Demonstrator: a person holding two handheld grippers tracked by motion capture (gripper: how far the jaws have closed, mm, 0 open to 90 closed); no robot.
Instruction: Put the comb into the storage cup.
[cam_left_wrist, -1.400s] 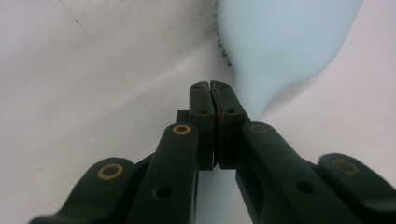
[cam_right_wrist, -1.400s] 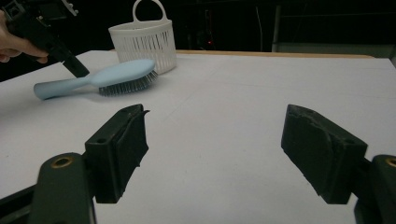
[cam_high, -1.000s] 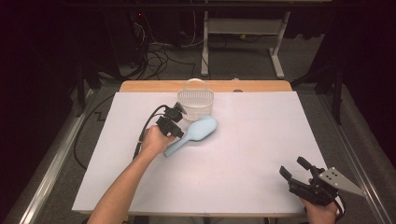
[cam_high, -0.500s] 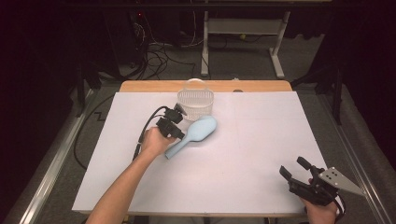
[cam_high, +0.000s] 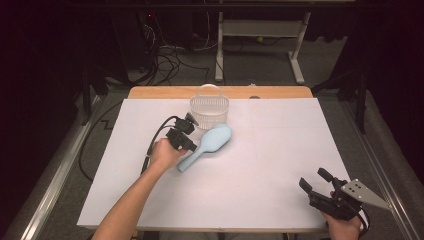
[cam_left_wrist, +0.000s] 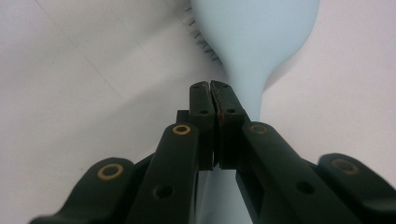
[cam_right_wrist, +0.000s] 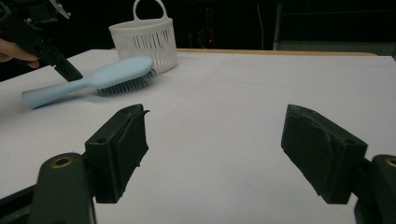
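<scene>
A light blue hairbrush (cam_high: 212, 142) lies bristles down on the white table cover (cam_high: 280, 150), its head toward a small white basket (cam_high: 209, 111). My left gripper (cam_high: 192, 147) is shut, tips right at the brush's handle. In the left gripper view the pads (cam_left_wrist: 213, 86) press flat together with nothing between them, and the hairbrush (cam_left_wrist: 254, 37) lies just beyond. My right gripper (cam_high: 313, 178) rests open near the front right edge, far from the brush. In the right gripper view the empty right gripper (cam_right_wrist: 217, 114) faces the hairbrush (cam_right_wrist: 107, 74) and basket (cam_right_wrist: 144, 39).
The basket stands at the back middle of the table, near the wooden strip (cam_high: 220, 92) along the far edge. A cable (cam_high: 155, 142) trails from the left gripper to the left. Beyond the table are dark floor, cables and a white frame (cam_high: 260, 45).
</scene>
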